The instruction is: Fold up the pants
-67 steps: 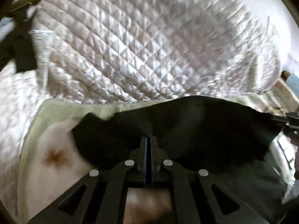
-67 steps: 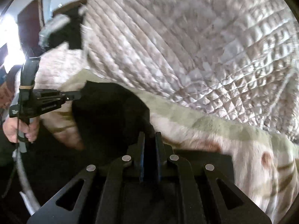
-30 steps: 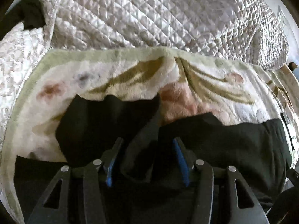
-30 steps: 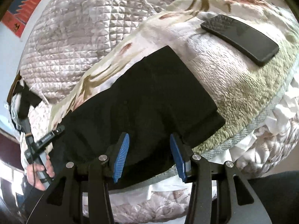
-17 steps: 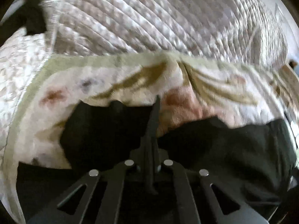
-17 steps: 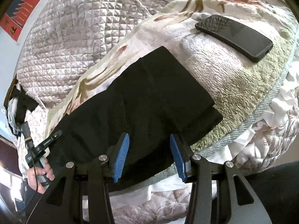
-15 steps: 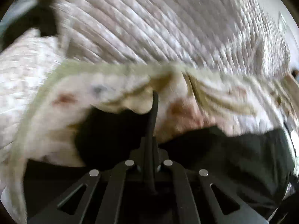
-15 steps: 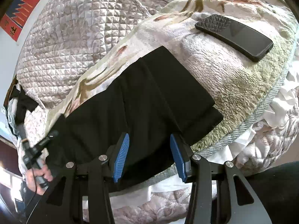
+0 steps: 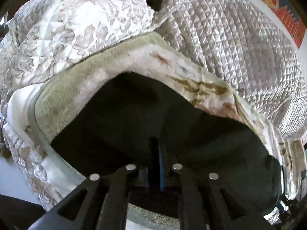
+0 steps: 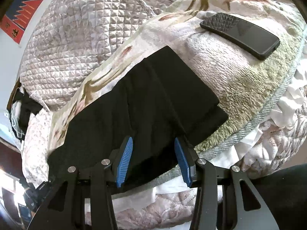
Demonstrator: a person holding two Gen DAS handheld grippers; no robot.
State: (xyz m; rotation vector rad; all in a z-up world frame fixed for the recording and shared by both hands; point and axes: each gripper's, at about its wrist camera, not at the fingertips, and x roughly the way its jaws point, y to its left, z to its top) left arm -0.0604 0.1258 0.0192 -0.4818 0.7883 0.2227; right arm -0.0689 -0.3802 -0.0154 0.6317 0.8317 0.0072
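Since a second ago your left gripper (image 9: 156, 153) went from jaws apart over the bunched black cloth, to clamped, to now swung well left: its view is now mostly flat black cloth and the bed's left edge. Right gripper (image 10: 153, 159) hasn't budged.

Left: jaws have just been opening a crack after the clamp. They stand nearly together, a sliver of blue pad showing between them. Can't see cloth pinched there. The pants (image 10: 145, 103) lie spread just beyond the tips, so I read it as empty or barely released.

Right: jaws apart, blue pads either side of the near edge of the pants, not pressing on anything.

Pants lie as a long black strip across the fleece blanket (image 10: 226, 72) on the bed, folded end toward the phone (image 10: 239, 32), other end running to your left.

Risks from here:
- Left end sits close to the blanket's edge, with the quilt (image 9: 73, 38) dropping away beyond. Drag it further and that end slides off.
- Fleece is grabby. Close low and you'll pinch blanket along with the pants and lift both.
- The strip's layers are offset at the phone end. Fold now without squaring and the misalignment carries through.
- Phone is near the fold end. A wide sweep of cloth could knock or cover it.
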